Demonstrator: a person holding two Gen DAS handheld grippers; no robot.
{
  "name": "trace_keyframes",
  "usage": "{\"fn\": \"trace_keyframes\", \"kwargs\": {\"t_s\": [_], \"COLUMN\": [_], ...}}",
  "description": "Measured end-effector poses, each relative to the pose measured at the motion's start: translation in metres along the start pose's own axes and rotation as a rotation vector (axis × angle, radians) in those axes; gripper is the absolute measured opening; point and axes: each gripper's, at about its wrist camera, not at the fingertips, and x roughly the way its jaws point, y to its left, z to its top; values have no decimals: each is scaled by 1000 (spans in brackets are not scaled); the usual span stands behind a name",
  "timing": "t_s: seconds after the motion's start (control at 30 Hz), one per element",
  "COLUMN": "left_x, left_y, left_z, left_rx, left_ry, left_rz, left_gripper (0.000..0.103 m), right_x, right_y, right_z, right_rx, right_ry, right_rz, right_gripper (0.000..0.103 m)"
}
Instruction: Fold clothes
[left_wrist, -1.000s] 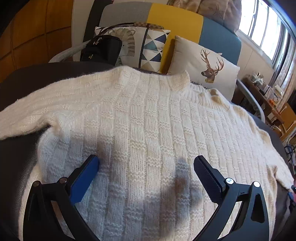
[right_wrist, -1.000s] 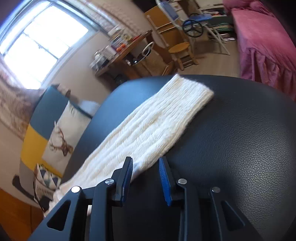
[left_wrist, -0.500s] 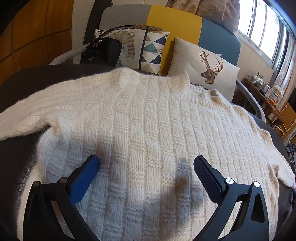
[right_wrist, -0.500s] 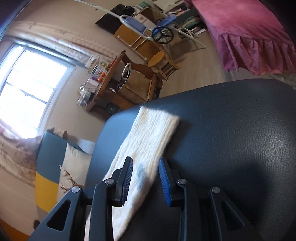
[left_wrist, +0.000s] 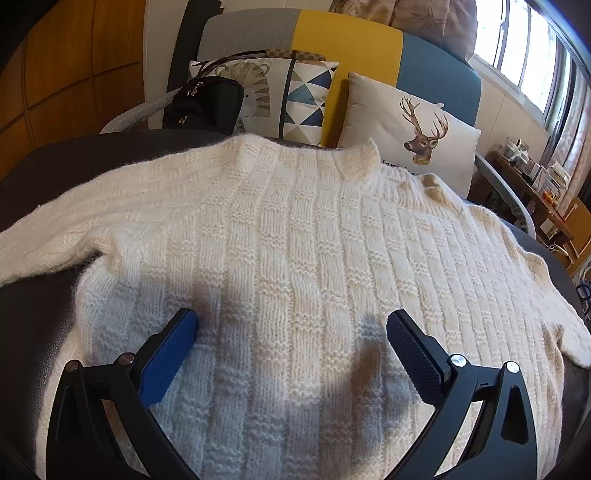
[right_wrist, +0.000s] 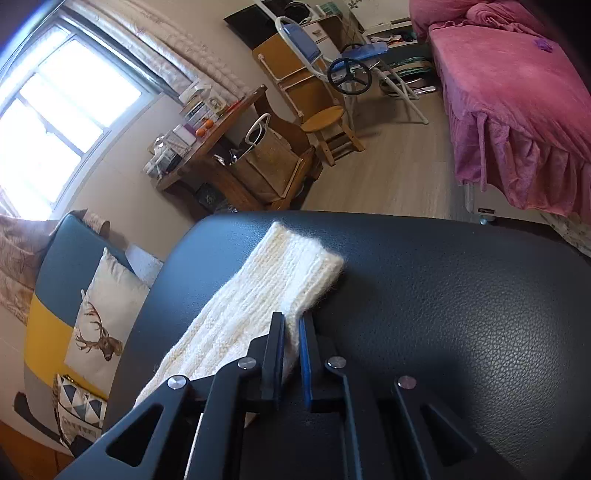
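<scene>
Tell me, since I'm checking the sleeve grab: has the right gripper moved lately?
Yes. The right gripper slid along the sleeve toward its cuff, its jaws closing onto the knit.

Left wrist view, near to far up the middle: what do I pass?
left gripper → cream sweater → sweater collar → deer pillow → sofa back

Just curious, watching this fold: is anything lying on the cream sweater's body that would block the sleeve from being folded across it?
Nothing visible does. The right tool is shut on the cream knitted sweater's sleeve near its cuff. The sweater's body lies flat and bare on the black leather surface; only the open left tool hangs above its lower part.
</scene>
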Motion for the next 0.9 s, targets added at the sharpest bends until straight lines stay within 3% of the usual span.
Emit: {"fn": "trace_keyframes", "kwargs": {"t_s": [0.17, 0.43, 0.63, 0.9], "left_x": [0, -1, -3, -5], "left_y": [0, 3, 8, 14], "left_z": [0, -1, 0, 1], "left_rx": [1, -15, -43, -74], "left_ry": [1, -1, -9, -19], "left_rz": [2, -21, -59, -101], "left_gripper": [103, 103, 103, 103], "right_x": [-23, -76, -77, -73], "right_y": [22, 132, 213, 331], "right_z": [-2, -36, -107, -253], "right_rx": [-1, -196, -264, -471], "right_ry": [-23, 4, 166, 433], "right_rz": [120, 373, 532, 707], "right_gripper": [5, 5, 5, 5]}}
